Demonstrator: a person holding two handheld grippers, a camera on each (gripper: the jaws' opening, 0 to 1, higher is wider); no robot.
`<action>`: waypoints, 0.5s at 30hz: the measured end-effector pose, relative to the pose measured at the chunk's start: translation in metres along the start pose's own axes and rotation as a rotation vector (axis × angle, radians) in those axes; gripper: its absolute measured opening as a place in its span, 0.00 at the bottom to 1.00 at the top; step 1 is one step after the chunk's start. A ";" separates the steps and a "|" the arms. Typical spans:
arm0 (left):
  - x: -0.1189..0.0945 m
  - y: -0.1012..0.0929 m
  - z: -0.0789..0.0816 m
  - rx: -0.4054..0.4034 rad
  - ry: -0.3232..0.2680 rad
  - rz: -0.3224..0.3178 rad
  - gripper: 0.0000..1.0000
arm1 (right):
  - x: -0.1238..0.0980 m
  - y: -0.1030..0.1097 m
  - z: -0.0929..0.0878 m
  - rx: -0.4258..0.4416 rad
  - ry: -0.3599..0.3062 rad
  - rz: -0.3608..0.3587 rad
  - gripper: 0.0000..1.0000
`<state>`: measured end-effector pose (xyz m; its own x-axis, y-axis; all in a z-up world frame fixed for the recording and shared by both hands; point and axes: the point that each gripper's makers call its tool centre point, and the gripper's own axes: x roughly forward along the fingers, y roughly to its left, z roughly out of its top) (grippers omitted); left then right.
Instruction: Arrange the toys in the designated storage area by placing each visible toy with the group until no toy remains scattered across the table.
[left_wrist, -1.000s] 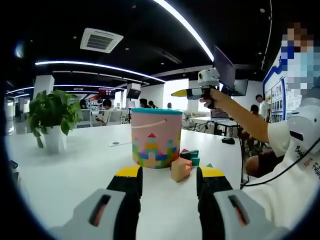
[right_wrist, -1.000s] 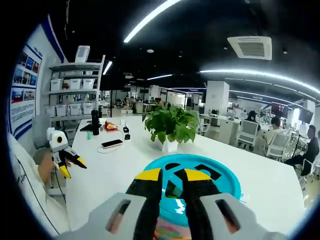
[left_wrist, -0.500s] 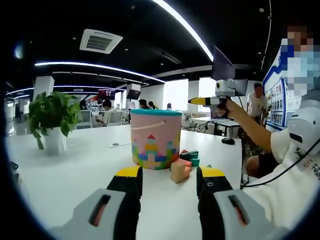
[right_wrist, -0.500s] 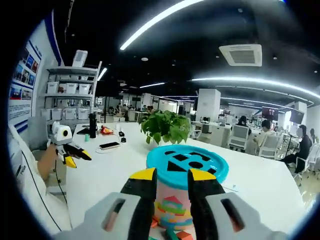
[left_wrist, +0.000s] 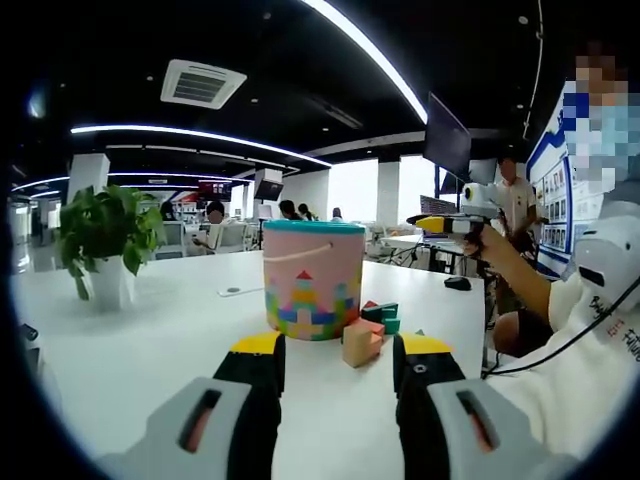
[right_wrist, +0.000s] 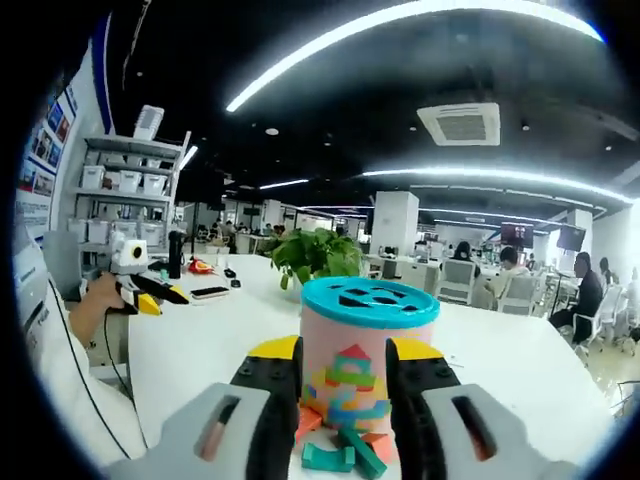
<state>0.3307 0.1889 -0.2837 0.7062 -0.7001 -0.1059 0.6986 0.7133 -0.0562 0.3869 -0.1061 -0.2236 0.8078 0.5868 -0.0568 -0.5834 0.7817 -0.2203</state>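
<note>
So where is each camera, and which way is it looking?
Left gripper view: rides the left gripper, facing the bucket and blocks across the table; right gripper and arm show.
Right gripper view: rides the right gripper, facing the bucket; left gripper and hand show.
Shared: bucket, blocks, plant, table.

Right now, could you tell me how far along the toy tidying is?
Barely started, by the look of it. Nothing looks stored yet: the pink bucket stands with its teal lid on, and several blocks lie scattered on the white table beside its base. Nothing is in hand: the left gripper and right gripper are both open and empty. All the blocks remain to collect.
</note>
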 end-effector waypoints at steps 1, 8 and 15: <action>0.000 0.000 0.000 0.000 0.000 0.000 0.44 | 0.000 0.001 -0.001 0.000 -0.001 0.001 0.32; -0.002 0.000 0.002 0.002 -0.005 0.004 0.44 | -0.017 0.014 -0.041 -0.022 0.082 0.023 0.26; 0.000 -0.004 0.003 0.007 -0.003 -0.001 0.44 | -0.025 0.038 -0.066 0.069 0.100 0.096 0.26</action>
<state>0.3286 0.1863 -0.2804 0.7056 -0.7011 -0.1030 0.7003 0.7121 -0.0493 0.3500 -0.1049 -0.2952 0.7506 0.6382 -0.1713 -0.6598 0.7380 -0.1418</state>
